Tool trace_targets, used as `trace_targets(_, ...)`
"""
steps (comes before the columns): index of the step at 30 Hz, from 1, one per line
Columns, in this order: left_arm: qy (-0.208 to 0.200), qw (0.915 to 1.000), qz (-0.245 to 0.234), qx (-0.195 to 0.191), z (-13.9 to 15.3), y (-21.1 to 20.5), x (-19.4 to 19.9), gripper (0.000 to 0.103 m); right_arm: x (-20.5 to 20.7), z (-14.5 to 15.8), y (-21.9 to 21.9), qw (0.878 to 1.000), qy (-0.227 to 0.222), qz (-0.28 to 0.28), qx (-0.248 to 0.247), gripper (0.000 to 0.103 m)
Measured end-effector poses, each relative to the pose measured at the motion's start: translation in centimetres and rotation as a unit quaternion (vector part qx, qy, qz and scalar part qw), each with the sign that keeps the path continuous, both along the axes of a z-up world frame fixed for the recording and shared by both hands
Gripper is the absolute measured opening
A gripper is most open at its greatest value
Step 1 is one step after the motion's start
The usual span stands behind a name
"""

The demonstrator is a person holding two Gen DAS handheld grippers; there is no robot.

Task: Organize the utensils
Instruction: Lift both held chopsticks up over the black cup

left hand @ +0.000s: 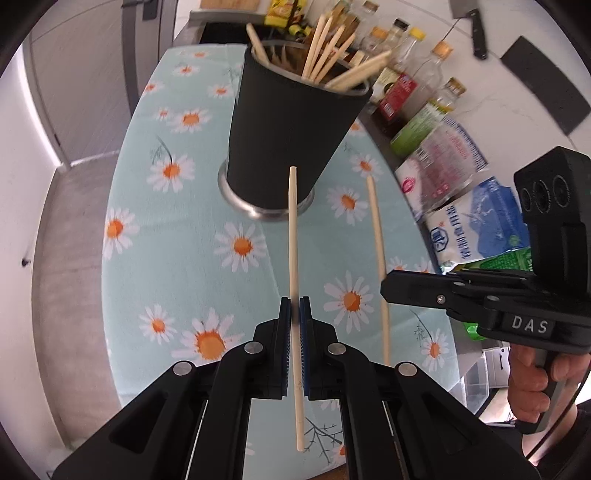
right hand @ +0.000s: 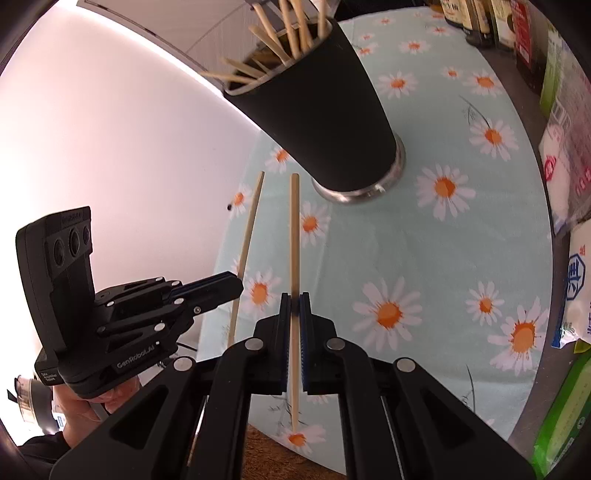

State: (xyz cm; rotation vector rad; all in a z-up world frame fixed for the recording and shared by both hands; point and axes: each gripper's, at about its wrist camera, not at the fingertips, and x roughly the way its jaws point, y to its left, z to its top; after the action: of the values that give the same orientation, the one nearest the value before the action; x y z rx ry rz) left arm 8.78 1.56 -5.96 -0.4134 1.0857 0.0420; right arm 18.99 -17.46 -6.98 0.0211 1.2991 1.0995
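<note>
A pale wooden chopstick [left hand: 294,258] is clamped between the blue pads of the left gripper [left hand: 294,310], its tip held in front of the black cup [left hand: 291,122]; in the right wrist view a second chopstick [right hand: 294,240] is pinched the same way by the right gripper [right hand: 294,304], pointing toward the cup's steel base. Each view shows what the other cannot — from the left wrist the right gripper is seen side-on, lettered "DAS", with the person's right hand [left hand: 532,380] wrapped round its handle, while from the right wrist the left gripper's body is seen marked "GenRobot.AI", the left hand [right hand: 99,398] partly visible beneath it. The tall black cup stands on a daisy-printed tablecloth [left hand: 184,229] and is filled with a bundle of chopsticks [left hand: 332,51] fanning out over its rim. Only the left wrist view takes in the row of glass bottles [left hand: 417,62] beyond the cup, a cleaver [left hand: 469,18] hung on the wall, and the whole line of packets [left hand: 476,225] along the cloth's edge — their printed characters are too blurred to be read.
</note>
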Motion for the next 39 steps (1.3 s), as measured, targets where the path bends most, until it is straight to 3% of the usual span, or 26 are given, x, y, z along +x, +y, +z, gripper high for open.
trace_targets(10, -0.084, 0.9954, -0.046, -0.007, 4.7, 2.3, 1.2, 0.004, -0.3, 6.6, 0.9, 0.994, -0.076, -0.045, 0.067, 0.005)
trace_targets(18, -0.164, 0.9847, -0.055, 0.016, 9.3, 4.1, 2.8, 0.004, 0.5, 11.9, 1.5, 0.980, -0.140, -0.068, 0.123, 0.005)
trace_targets(27, -0.264, 0.9625, -0.054, 0.028, 12.9, 5.1, 5.4, 0.004, 4.2, 16.5, 2.3, 0.960, -0.201, -0.082, 0.177, 0.006)
trace_targets(31, -0.322, 0.9452, -0.047, 0.030, 14.2, 5.4, 6.3, 0.004, 5.4, 17.9, 2.6, 0.949, -0.230, -0.082, 0.201, 0.006)
trace_targets(34, -0.353, 0.9339, -0.028, 0.045, 14.8, 5.6, 7.0, 0.004, 6.0, 18.6, 2.6, 0.932, -0.274, -0.106, 0.213, 0.006)
trace_targets(39, -0.399, 0.9154, -0.005, 0.056, 14.8, 5.9, 7.6, 0.004, 6.9, 18.2, 3.0, 0.921, -0.297, -0.118, 0.224, 0.006)
